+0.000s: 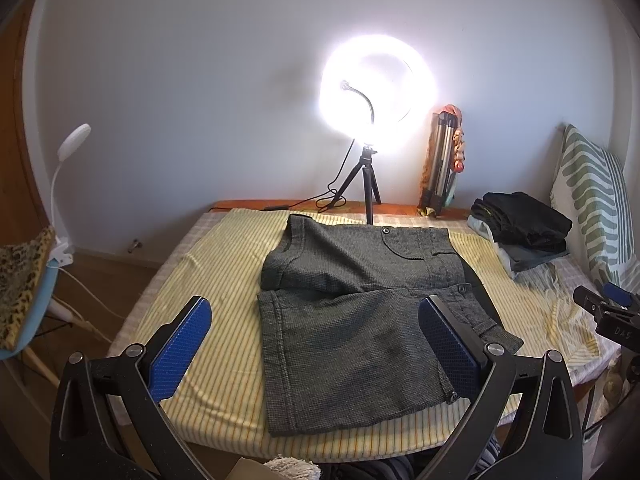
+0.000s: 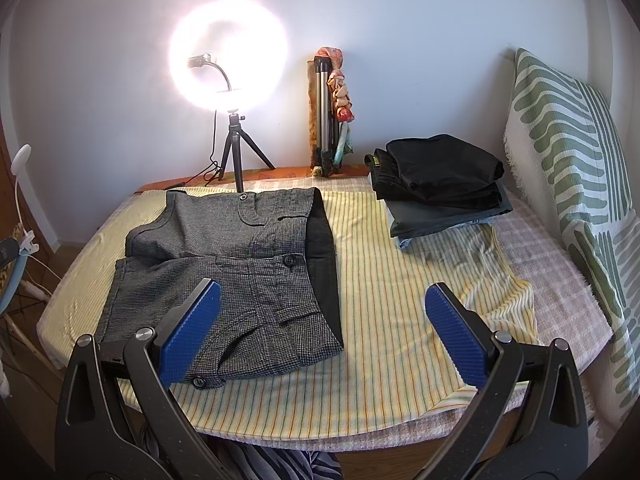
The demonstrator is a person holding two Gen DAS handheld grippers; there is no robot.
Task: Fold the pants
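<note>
1. Left gripper (image 1: 316, 340): fingers (image 1: 178, 346) spread wide, blue pads facing each other, nothing between them. It hangs above the near edge of the pants, no contact seen.
2. Right gripper (image 2: 324, 332): fingers (image 2: 456, 334) equally wide apart, holding nothing. Its left pad sits over the near right corner of the pants in view; whether it touches the cloth, cannot tell. Its right pad is over bare sheet.
3. Pants (image 1: 352, 320) / (image 2: 228, 264): grey, short-legged, laid flat on the yellow striped sheet (image 1: 224, 280) / (image 2: 384, 280), legs pointing left, waistband to the right with dark lining showing along that edge. The near leg partly overlaps the far one.
4. Sheet covers a bed with a pink checked cover (image 2: 560, 264) beneath.
5. Stack of folded dark clothes (image 2: 440, 184) at far right, well apart from the pants.
6. Ring light (image 2: 228, 56) on a small tripod stands just behind the pants, lit.
7. Striped green pillow (image 2: 572, 152) leans at the right.
</note>
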